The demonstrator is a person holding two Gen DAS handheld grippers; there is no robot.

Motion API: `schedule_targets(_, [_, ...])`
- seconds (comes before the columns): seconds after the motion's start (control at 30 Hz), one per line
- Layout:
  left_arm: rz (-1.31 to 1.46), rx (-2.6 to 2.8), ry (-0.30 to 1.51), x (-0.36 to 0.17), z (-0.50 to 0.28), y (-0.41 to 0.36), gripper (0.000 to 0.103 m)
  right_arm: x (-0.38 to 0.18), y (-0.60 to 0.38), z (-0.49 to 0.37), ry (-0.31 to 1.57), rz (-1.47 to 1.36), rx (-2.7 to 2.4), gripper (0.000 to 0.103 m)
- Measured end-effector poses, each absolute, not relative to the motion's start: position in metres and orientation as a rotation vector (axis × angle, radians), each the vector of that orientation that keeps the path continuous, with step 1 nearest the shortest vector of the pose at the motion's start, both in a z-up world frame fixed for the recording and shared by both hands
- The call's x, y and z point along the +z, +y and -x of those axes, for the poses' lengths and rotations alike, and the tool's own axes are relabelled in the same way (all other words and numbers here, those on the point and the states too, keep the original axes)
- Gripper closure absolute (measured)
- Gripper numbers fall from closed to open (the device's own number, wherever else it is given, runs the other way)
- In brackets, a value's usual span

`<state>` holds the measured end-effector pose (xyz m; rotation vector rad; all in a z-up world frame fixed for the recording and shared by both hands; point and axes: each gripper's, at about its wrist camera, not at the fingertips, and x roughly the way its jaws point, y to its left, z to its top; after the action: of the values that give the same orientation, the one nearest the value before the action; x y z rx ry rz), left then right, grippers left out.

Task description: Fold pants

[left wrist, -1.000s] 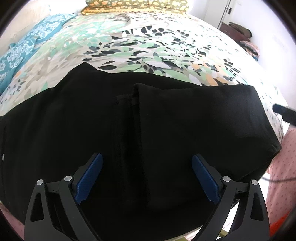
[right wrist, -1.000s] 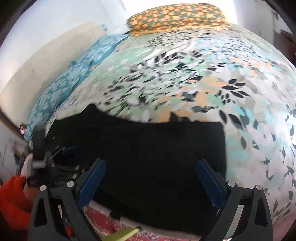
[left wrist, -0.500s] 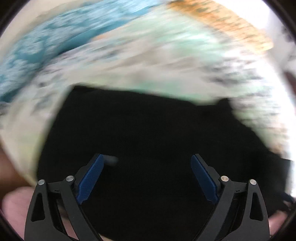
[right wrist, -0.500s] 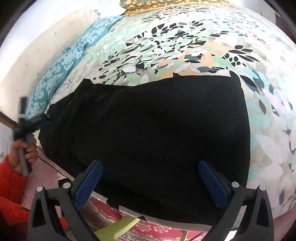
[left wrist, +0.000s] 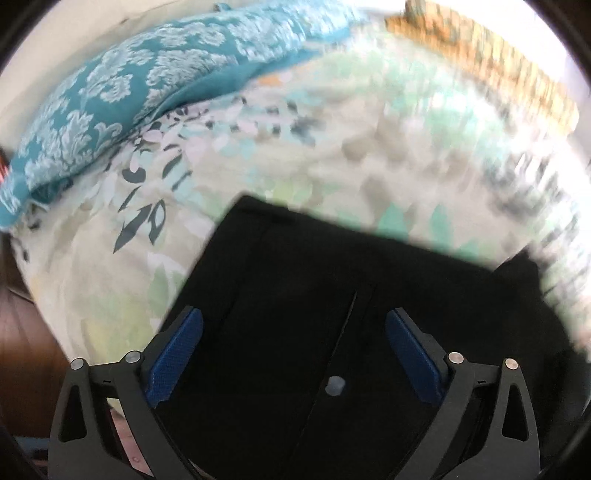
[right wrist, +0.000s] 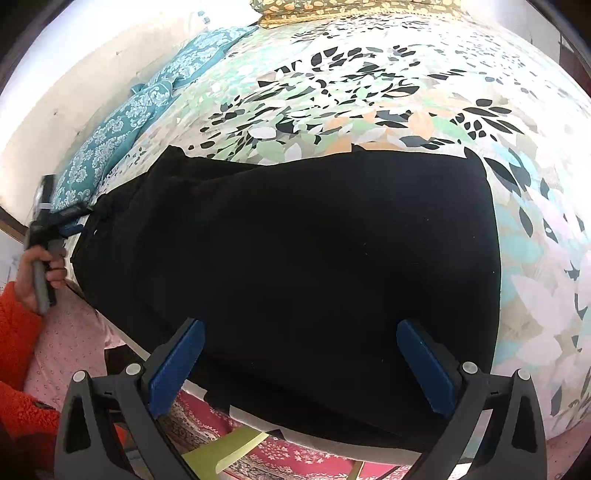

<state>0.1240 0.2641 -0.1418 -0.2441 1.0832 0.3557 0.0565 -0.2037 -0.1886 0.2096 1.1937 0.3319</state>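
Left gripper (left wrist: 293,347) fingers (left wrist: 177,354) spread wide and opening further, blue pads clear of the cloth, nothing pinched; black fabric only lies below and between them. Right gripper (right wrist: 301,363) fingers (right wrist: 175,363) also spread wide, pads not pressing anything, hovering over the near edge of the pants.

Black pants (right wrist: 295,258) lie flat on the bed, folded into a broad dark slab running across the near edge of the mattress, near edge hanging slightly over the side. In the left wrist view a pale button (left wrist: 334,384) sits on the fabric between the fingers, beside a seam line; that end looks like the waist, hard to be sure.

At the left of the right wrist view, a hand (right wrist: 35,275) in an orange sleeve (right wrist: 16,332) grips the other tool's handle at the pants' far left end.

Below the bed edge: red patterned rug (right wrist: 295,454), a yellow-green object (right wrist: 221,446), unclear what.

Beyond the pants: leaf-print bedsheet (right wrist: 369,92), teal patterned pillow (left wrist: 129,96) along the wall side, orange-patterned pillow (right wrist: 351,9) at the head. Left view partly motion-blurred.
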Motion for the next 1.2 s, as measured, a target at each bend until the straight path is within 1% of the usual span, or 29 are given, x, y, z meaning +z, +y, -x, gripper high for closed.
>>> schedule_targets(0.07, [0.34,0.295,1.061,-0.129,-0.121,0.285,0.003,-0.189,-0.204,-0.057,1.192,-0.206,0.333,0.0])
schedule_targets(0.2, [0.365,0.298,1.106,-0.129,-0.125,0.314,0.003,-0.189,-0.202,-0.058,1.19,-0.191,0.334,0.0])
schedule_targets(0.33, [0.332,0.374,1.161,-0.147,-0.13,0.338,0.003,-0.189,-0.202,-0.059,1.191,-0.196,0.335,0.0])
schedule_targets(0.5, [0.545,0.291,1.285,-0.195,-0.136,0.358,0.0,-0.189,-0.201,-0.059,1.189,-0.199,0.334,0.0])
schedule_targets(0.6, [0.542,0.265,1.286,-0.194,-0.136,0.355,0.001,-0.189,-0.2,-0.059,1.19,-0.194,0.331,0.0])
schedule_targets(0.63, [0.557,0.22,1.295,-0.193,-0.136,0.352,0.011,-0.189,-0.201,-0.059,1.189,-0.199,0.332,0.0])
schedule_targets(0.67, [0.561,0.169,1.293,-0.191,-0.135,0.347,0.029,-0.189,-0.202,-0.06,1.188,-0.208,0.332,0.0])
schedule_targets(0.73, [0.576,0.117,1.294,-0.184,-0.131,0.339,0.072,-0.189,-0.204,-0.06,1.186,-0.232,0.333,0.0])
schedule_targets(0.77, [0.582,0.117,1.289,-0.178,-0.127,0.339,0.081,-0.189,-0.206,-0.06,1.185,-0.243,0.334,0.0])
schedule_targets(0.8, [0.613,0.109,1.274,-0.17,-0.123,0.34,0.087,-0.188,-0.207,-0.06,1.184,-0.259,0.335,0.0])
schedule_targets(0.9, [0.71,0.038,1.201,-0.136,-0.109,0.335,0.09,-0.188,-0.21,-0.06,1.183,-0.281,0.343,0.0])
schedule_targets(1.0, [0.731,-0.079,1.123,-0.089,-0.099,0.3,0.09,-0.187,-0.212,-0.06,1.185,-0.307,0.349,0.0])
schedule_targets(1.1, [0.704,-0.221,1.09,-0.054,-0.105,0.239,0.09,-0.187,-0.215,-0.062,1.189,-0.334,0.345,0.0])
schedule_targets(1.2, [0.646,-0.338,1.105,-0.046,-0.118,0.171,0.091,-0.187,-0.215,-0.061,1.186,-0.345,0.343,0.0])
